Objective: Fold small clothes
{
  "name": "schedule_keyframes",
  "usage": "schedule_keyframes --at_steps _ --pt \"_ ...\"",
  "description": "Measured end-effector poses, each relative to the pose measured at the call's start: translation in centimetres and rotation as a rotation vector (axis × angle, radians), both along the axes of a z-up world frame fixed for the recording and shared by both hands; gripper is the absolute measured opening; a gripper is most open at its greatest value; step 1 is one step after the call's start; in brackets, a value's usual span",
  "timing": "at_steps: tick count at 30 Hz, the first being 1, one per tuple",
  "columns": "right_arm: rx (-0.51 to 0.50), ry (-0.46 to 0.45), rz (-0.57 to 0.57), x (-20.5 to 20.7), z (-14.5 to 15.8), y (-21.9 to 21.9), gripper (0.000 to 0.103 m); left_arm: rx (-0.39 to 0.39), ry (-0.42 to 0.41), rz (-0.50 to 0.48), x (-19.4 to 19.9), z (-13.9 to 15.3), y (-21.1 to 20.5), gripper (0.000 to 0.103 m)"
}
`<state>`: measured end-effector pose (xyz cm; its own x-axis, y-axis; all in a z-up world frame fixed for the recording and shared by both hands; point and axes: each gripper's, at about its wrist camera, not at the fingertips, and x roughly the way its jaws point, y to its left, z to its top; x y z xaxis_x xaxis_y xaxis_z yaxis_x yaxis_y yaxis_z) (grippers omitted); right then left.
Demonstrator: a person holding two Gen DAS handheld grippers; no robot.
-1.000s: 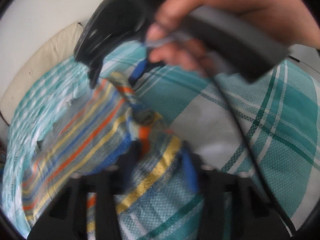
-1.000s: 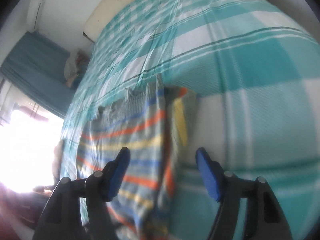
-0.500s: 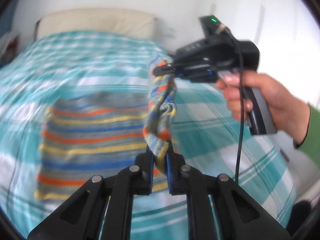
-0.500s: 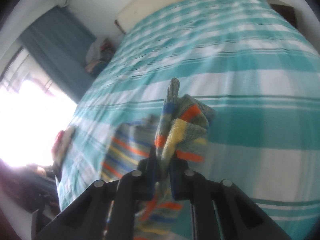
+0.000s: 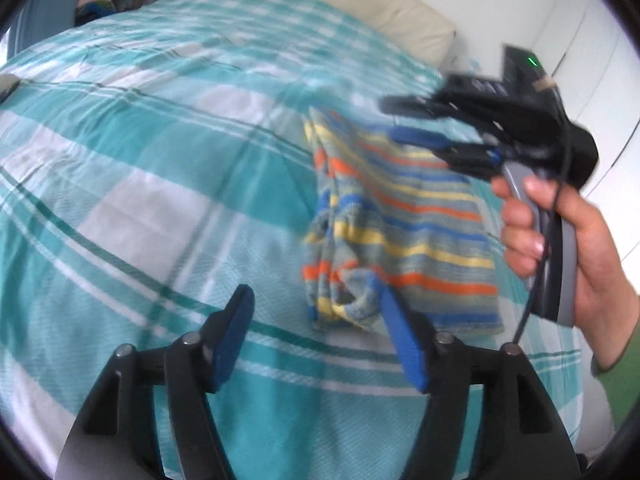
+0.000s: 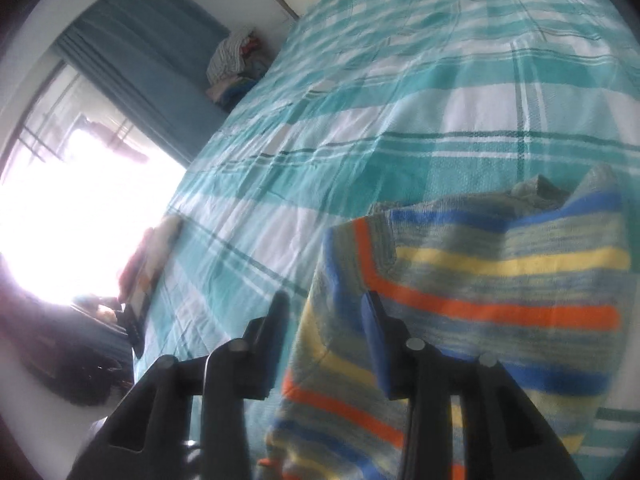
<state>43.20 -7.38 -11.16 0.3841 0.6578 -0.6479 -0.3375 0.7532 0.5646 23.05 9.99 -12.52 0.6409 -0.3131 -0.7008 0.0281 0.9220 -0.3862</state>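
Note:
A small striped knit garment [image 5: 404, 232], grey with orange, yellow and blue stripes, lies folded over on the teal plaid bedspread [image 5: 160, 184]. My left gripper [image 5: 316, 332] is open and empty, its right finger just off the garment's near left corner. My right gripper [image 5: 424, 140], held in a hand, is open above the garment's far edge. In the right wrist view the right gripper [image 6: 324, 316] is open with the garment [image 6: 500, 300] under and beside its right finger.
A cream pillow [image 5: 360, 4] lies at the head of the bed. A pile of clothes [image 6: 236, 64] sits beside the bed near a blue curtain [image 6: 132, 52] and a bright window. A flat object [image 6: 148, 264] lies at the bed's left edge.
Half a second ago both grippers were shut on the garment's edge and held it up. Now both are open and the garment lies folded over on the bed.

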Motion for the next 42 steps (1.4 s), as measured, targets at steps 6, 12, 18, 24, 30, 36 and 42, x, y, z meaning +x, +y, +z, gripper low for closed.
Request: schedule_keyframes --at_steps 6,12,18,24,30,36,42 --pt "-0.158 -0.107 0.105 -7.5 1.9 -3.4 0.038 0.061 0.012 -0.038 2.2 -0.2 -0.9 0.073" --pt "-0.401 -0.059 0.230 -15.2 -4.2 -4.6 0.039 0.204 0.113 -0.073 2.1 -1.3 -0.5 0.075" --pt "-0.229 -0.148 0.054 -13.3 0.1 -9.0 0.084 0.093 -0.021 -0.135 4.1 2.3 1.9 0.098" --pt "-0.113 0.022 -0.089 -3.8 -3.7 -10.2 0.082 0.070 0.134 -0.227 14.2 -1.5 0.1 0.098" --pt "0.053 0.131 -0.081 0.1 -7.6 -6.5 0.026 -0.041 0.185 -0.281 17.4 -2.9 -1.7 0.021" --pt "-0.125 -0.129 -0.072 -4.1 -1.4 -2.8 0.022 0.000 0.097 -0.272 15.0 0.8 -2.3 0.015" --pt "-0.071 -0.282 -0.102 -6.2 4.9 -2.4 0.023 0.041 -0.072 -0.261 13.0 7.6 -1.5 0.029"
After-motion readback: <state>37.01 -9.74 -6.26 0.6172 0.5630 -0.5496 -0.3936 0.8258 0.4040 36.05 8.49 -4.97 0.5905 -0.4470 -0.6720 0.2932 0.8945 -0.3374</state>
